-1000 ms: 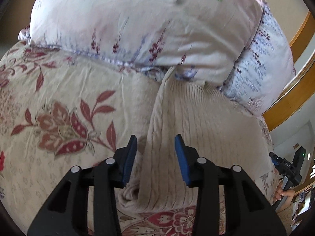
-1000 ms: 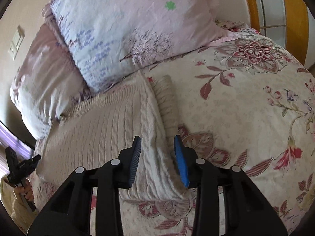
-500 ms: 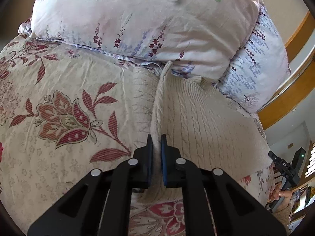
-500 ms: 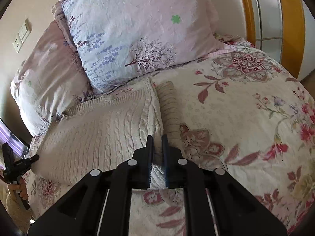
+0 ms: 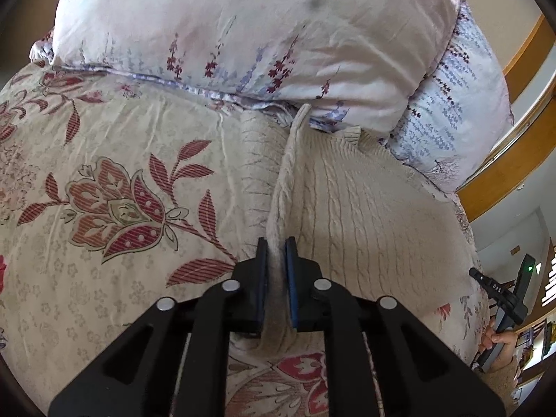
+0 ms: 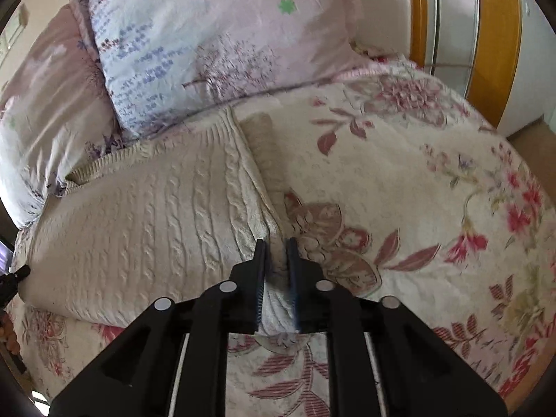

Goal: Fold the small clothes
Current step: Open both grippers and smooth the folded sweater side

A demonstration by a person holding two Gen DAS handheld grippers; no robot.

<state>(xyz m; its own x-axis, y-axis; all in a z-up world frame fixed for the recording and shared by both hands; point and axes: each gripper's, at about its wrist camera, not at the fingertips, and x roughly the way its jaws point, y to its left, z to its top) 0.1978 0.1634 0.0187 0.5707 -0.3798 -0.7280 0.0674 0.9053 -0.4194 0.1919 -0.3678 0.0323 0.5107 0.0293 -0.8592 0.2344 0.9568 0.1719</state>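
Left gripper [image 5: 277, 248]: jaws closed on the left side edge of the cream cable-knit sweater [image 5: 365, 215], the knit pinched up into a raised ridge that runs away from the fingertips toward the pillows. Right gripper [image 6: 276, 250]: jaws likewise clamped on the sweater's [image 6: 146, 215] opposite, right edge, with a fold of knit bunched between the blue pads.

The sweater lies flat on the floral bedspread [image 5: 104, 180], its body spread between the two grippers. A sleeve [image 6: 267, 153] shows on the bedspread [image 6: 399, 180] just beside the gripped right edge. The ribbed far end of the garment touches the pillows.

Beyond the sweater, a pale pink pillow [image 5: 260, 27] with sprig print lies across the head of the bed; a second pillow [image 5: 462, 104], blue-printed, sits beside it toward the bed's right edge. The right wrist view shows the same pair [image 6: 215, 34] [image 6: 45, 104].

A wooden bed frame [image 5: 514, 160] borders the far right side. The right gripper's body [image 5: 504, 299] is visible past the sweater's far edge in the left wrist view.
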